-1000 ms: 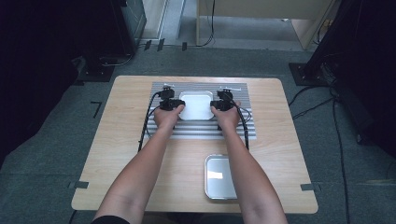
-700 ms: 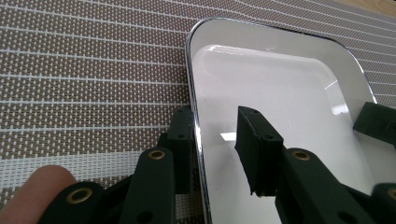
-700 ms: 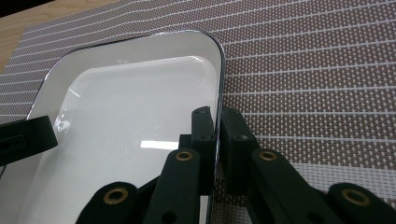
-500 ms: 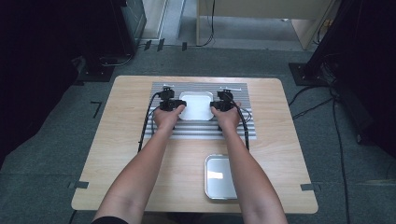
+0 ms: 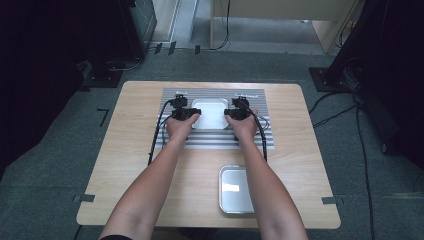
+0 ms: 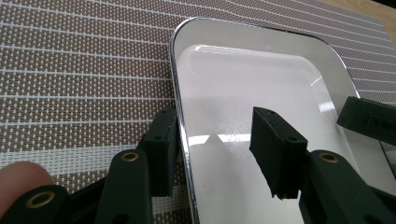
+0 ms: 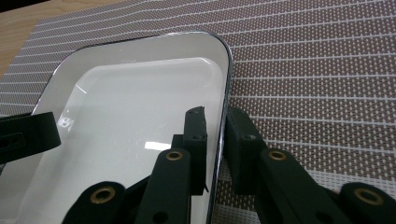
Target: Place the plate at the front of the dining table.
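1. Nearest my edge of the light wooden table (image 5: 130, 165), I count one shiny rectangular steel tray (image 5: 236, 189), lying flat and well apart from the grippers. My right forearm crosses its upper right corner and hides that part of the rim.
2. Two bare forearms come up from the bottom of the high view. They are cut off at the frame edge, so I can see nothing above the elbows.
3. Farther on lies one grey striped woven placemat (image 5: 216, 140). My hands and the tray on it cover its middle.
4. On the mat sits one white rectangular tray with a chrome rim (image 5: 210, 114), a second tray besides the steel one. It lies between the two grippers.
5. My left gripper (image 6: 219, 140) stands wide apart, one jaw outside the rim on the mat and one over the white floor of the tray. The rim is straddled but not pinched. A fingertip (image 6: 21, 175) shows blurred at the lower left corner.
6. My right gripper (image 7: 215, 135) has its jaws drawn close on either side of the opposite rim. I can't make out any gap, so it appears clamped on the tray edge.
7. From above, both grippers are small dark shapes, and I cannot read their jaws there.
8. Beyond the table, the floor holds cables and dark furniture, too dim to count.
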A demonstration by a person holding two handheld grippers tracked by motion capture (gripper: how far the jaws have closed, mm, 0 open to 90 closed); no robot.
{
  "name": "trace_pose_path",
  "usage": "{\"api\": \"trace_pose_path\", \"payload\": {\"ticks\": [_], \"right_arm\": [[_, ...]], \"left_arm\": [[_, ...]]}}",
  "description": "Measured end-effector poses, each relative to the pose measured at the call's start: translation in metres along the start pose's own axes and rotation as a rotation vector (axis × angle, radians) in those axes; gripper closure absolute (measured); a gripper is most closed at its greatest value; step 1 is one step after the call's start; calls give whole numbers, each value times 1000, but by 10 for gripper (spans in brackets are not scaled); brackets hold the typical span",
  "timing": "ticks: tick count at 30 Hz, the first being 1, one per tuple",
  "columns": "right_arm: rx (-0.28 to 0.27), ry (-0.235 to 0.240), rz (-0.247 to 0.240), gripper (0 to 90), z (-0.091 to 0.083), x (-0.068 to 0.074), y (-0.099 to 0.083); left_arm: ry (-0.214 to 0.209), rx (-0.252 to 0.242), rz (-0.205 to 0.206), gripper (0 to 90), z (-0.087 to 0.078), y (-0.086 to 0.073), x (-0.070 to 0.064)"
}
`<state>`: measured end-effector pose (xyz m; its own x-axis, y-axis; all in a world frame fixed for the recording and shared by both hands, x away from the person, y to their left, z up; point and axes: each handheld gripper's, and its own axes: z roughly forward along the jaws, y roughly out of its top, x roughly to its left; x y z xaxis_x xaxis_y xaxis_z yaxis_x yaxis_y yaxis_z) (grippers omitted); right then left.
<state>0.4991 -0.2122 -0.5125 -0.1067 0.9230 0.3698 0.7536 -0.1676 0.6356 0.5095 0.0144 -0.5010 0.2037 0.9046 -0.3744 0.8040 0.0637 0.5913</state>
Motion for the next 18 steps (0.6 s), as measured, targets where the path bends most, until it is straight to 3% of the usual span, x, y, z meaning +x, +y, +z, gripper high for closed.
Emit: {"api": "trace_pose_path", "payload": {"ticks": [4, 8, 9, 12, 15, 18], "right_arm": [[-12, 9, -1, 766, -1, -1, 0], [-30, 24, -17, 777, -4, -3, 1], [-26, 43, -17, 735, -6, -4, 2], [0, 29, -71, 642, -9, -2, 2], [-14, -48, -119, 566, -13, 1, 1], [-19, -60, -128, 415, -16, 1, 1]], "left_arm": [[0, -5, 8, 498, -2, -1, 1], [40, 0, 47, 358, -4, -2, -1], [45, 0, 52, 338, -6, -2, -2], [-9, -15, -4, 301, -10, -2, 3], [-7, -35, -13, 279, -15, -2, 6], [-14, -44, -18, 262, -18, -3, 7]]}}
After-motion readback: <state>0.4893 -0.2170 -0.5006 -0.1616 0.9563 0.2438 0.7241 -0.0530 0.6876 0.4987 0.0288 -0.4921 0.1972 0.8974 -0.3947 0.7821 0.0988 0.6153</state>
